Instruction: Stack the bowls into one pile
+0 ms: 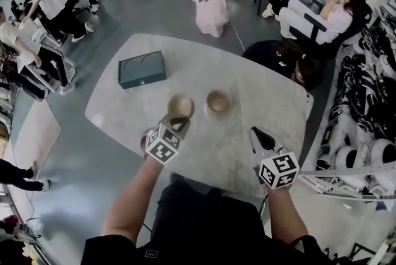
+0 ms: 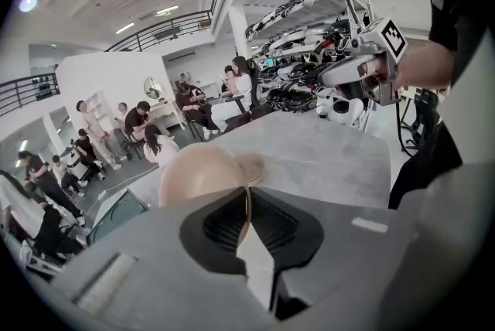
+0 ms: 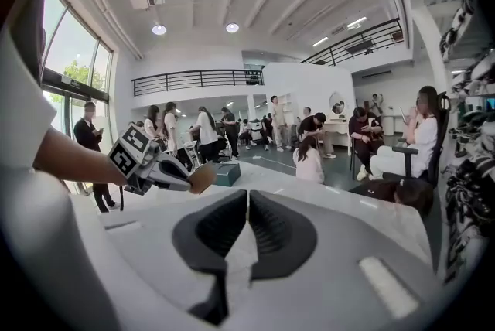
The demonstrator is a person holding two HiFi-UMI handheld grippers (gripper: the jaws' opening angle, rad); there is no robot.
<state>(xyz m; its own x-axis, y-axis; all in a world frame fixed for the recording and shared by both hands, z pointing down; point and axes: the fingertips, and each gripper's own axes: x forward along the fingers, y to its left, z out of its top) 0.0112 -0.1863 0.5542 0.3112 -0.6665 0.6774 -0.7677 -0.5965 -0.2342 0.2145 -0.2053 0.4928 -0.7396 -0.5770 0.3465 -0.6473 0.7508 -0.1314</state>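
My left gripper [image 1: 179, 123] is shut on the near rim of a tan bowl [image 1: 180, 106] and holds it above the table. In the left gripper view the rim of this bowl [image 2: 199, 175] runs between the closed jaws of the left gripper [image 2: 247, 199]. A second tan bowl [image 1: 219, 101] stands upright on the marble table [image 1: 260, 96], just right of the held one, and it shows past the held bowl as the second bowl [image 2: 252, 165]. My right gripper [image 1: 255, 133] hovers near the table's front right, shut, nothing between its jaws. In its own view the right gripper [image 3: 247, 202] looks toward the left gripper [image 3: 158, 170].
A dark green box [image 1: 142, 69] lies at the table's far left, also seen as the green box [image 3: 228, 173]. People sit and stand around the table on the far side. Racks of white robot parts [image 1: 371, 152] line the right side.
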